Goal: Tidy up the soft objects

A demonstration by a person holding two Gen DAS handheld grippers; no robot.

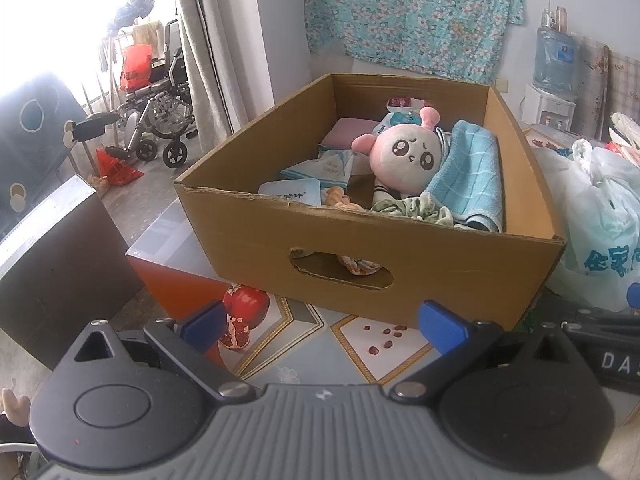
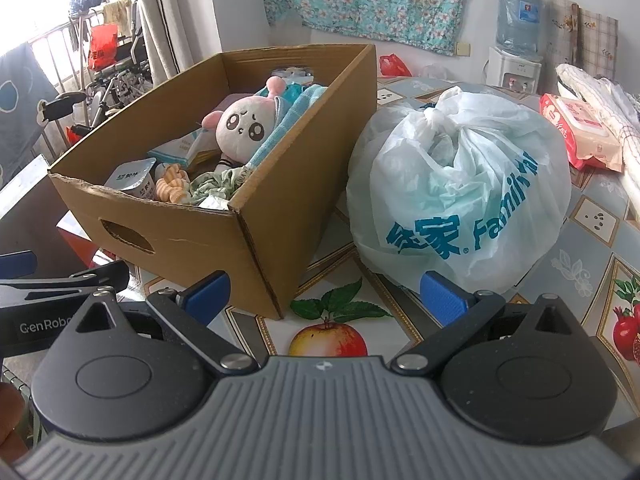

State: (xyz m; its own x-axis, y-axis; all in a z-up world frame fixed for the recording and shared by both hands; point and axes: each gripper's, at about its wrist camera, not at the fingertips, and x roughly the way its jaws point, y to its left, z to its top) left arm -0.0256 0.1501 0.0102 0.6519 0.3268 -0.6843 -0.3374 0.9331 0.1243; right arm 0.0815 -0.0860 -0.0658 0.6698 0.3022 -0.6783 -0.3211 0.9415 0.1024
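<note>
A cardboard box stands on the table and holds soft things: a pink and white plush doll, a folded light blue towel, a green scrunchie, an orange braided piece and tissue packs. The box and the doll also show in the right wrist view. My left gripper is open and empty in front of the box. My right gripper is open and empty, near the box's front right corner.
A tied white plastic bag sits right of the box, touching it. A pack of wet wipes and a white cloth lie at the far right. A water dispenser stands behind. A wheelchair is on the floor at left.
</note>
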